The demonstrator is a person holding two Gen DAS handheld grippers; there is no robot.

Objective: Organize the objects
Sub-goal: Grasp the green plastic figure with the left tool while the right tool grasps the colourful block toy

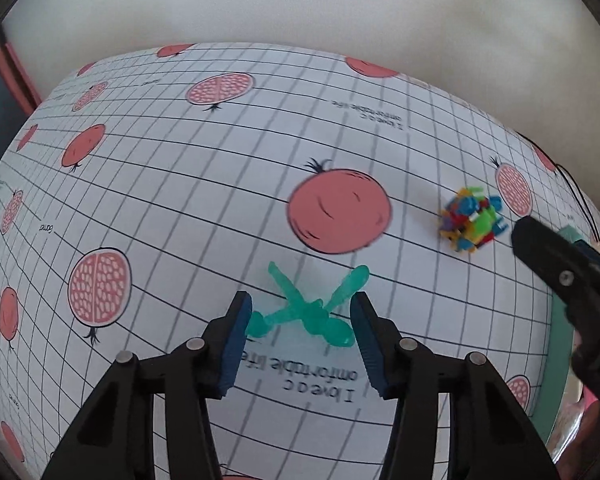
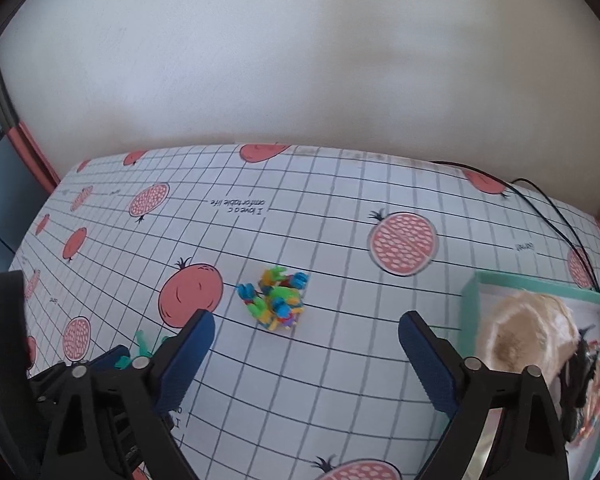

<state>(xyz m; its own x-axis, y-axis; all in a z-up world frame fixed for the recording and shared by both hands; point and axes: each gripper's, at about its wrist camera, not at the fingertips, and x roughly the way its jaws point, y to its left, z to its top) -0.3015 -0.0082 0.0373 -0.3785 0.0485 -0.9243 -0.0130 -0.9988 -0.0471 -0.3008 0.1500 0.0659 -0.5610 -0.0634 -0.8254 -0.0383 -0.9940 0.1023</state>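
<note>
Left gripper point(image 1: 300, 334): jaws apart, straddling the green toy point(image 1: 308, 312), which lies on the tablecloth point(image 1: 180, 200); no contact visible.
Right gripper point(image 2: 306, 350): jaws wide apart, empty, aimed at the block cluster point(image 2: 276, 298) ahead of it.
Box point(image 2: 470, 300): teal-rimmed, to the right, already holding a plush item and other pieces.
Step, as judged: approach for pick-up, one object per gripper.
Next move calls for: lowering, closing on each piece, then carrying both to the box.
</note>
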